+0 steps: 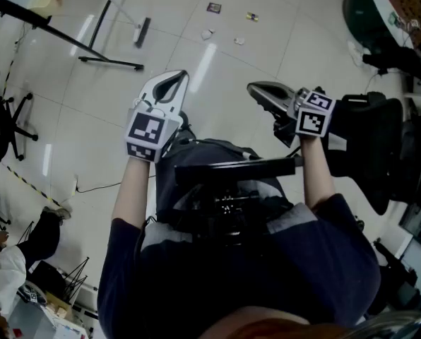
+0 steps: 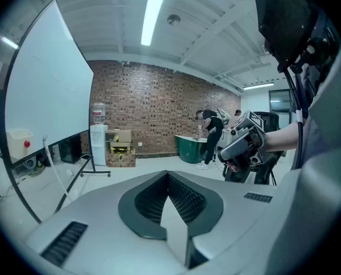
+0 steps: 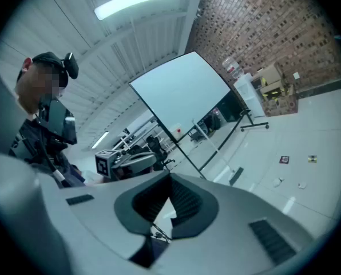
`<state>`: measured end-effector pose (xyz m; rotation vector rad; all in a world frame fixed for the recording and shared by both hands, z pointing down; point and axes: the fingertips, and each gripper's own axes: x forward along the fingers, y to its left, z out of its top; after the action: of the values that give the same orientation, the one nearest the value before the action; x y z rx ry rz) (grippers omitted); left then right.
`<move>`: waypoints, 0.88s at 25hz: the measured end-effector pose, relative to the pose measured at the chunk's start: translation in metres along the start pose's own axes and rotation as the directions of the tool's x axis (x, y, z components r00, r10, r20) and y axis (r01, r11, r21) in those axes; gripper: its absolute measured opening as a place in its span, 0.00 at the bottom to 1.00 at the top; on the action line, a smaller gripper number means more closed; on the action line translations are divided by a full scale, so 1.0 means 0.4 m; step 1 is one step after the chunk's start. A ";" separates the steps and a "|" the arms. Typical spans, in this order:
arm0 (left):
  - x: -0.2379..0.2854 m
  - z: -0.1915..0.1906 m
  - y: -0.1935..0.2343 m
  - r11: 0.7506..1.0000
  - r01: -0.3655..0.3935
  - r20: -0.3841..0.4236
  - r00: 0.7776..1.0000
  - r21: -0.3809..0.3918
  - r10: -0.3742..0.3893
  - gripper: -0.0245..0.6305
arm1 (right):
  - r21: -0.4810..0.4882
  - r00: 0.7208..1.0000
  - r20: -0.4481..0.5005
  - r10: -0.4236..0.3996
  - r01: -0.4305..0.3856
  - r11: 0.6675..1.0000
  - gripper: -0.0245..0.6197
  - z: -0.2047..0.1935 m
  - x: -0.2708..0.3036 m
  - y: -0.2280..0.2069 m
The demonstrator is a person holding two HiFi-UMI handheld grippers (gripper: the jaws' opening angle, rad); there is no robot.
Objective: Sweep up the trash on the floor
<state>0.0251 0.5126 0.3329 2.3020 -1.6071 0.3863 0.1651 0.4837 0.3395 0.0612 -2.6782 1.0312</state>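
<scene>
**A:** Quick check: how far along is the sweeping?

**B:** Not started, as far as I can see. The left gripper point(image 2: 169, 179) has its jaws pressed together with nothing between them. Same story for the right gripper point(image 3: 170, 183), clenched on air. Both are held up in front of the person's chest, side by side but apart, pointing out over the floor point(image 1: 217, 108).

**A:** So no broom in hand?

**B:** Nope. There's a long-handled tool point(image 1: 142, 32) that looks like a broom or flat mop, can't tell which. Its dark head sits on the floor beside the whiteboard stand point(image 1: 111, 63) and the handle leans up toward the board. It's well apart from both grippers.

**A:** And the trash?

**B:** The trash point(image 3: 284, 160) is scattered out ahead, beyond the grippers and to the right of the tool's head. I count a dark square piece point(image 1: 214, 8), a small yellowish wrapper point(image 1: 251, 17), a white crumpled bit point(image 1: 207, 33) and a pale scrap point(image 1: 239, 41). They're loose, not gathered. I can't spot a dustpan in any view.

**A:** So it's all left to do?

**B:** That's my read. Grab the tool, pull the bits together, collect them.
</scene>
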 end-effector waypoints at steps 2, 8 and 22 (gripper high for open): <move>-0.003 -0.007 0.090 1.000 -0.005 -0.006 1.000 -0.005 0.005 0.04 | 0.005 0.999 0.003 -0.051 0.051 0.999 0.06 0.027 0.068 -0.045; 0.003 0.048 0.323 0.996 -0.087 0.023 0.996 -0.005 0.087 0.04 | -0.075 0.998 -0.049 -0.025 0.021 0.997 0.06 0.164 0.254 -0.096; 0.215 0.229 0.627 0.956 -0.287 -0.003 0.958 0.067 0.288 0.04 | -0.262 0.992 -0.119 0.042 -0.072 0.962 0.06 0.538 0.461 -0.417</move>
<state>-0.1781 0.3207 0.3061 2.1066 -1.9562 0.5263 -0.0402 0.2272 0.3442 -0.1242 -2.7013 0.6592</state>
